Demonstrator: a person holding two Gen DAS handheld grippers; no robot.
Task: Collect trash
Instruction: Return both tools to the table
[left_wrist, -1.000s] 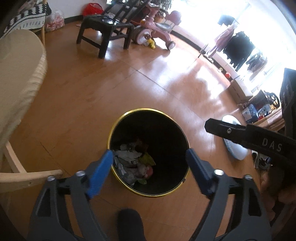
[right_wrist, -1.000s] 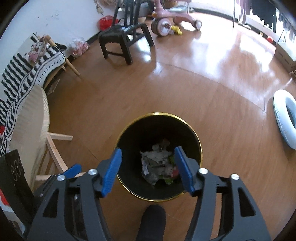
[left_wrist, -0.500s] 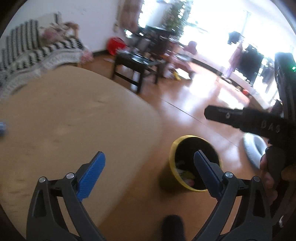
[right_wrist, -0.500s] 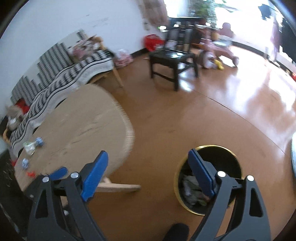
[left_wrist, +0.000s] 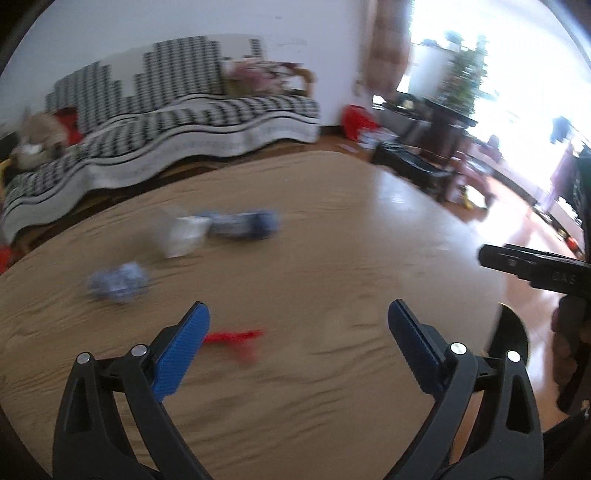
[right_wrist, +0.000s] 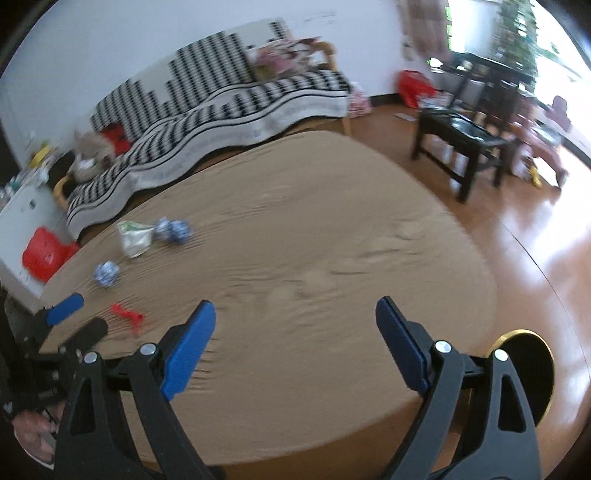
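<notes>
Both views: bin to table (left_wrist: 332, 229); "DAS" lettering (left_wrist: 563, 277).

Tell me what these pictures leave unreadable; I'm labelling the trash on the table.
- Crumpled blue-white paper balls: left wrist view, motion blur hides the print.
- White torn wrapper: right wrist view, too small to identify.
- Black gold-rimmed bin: contents hidden by the round tan table and right gripper.

Home living room: sofa (left_wrist: 177, 122), table (left_wrist: 332, 229)

Scraps (right_wrist: 137, 238) on table (right_wrist: 314, 258), seemingly
</notes>
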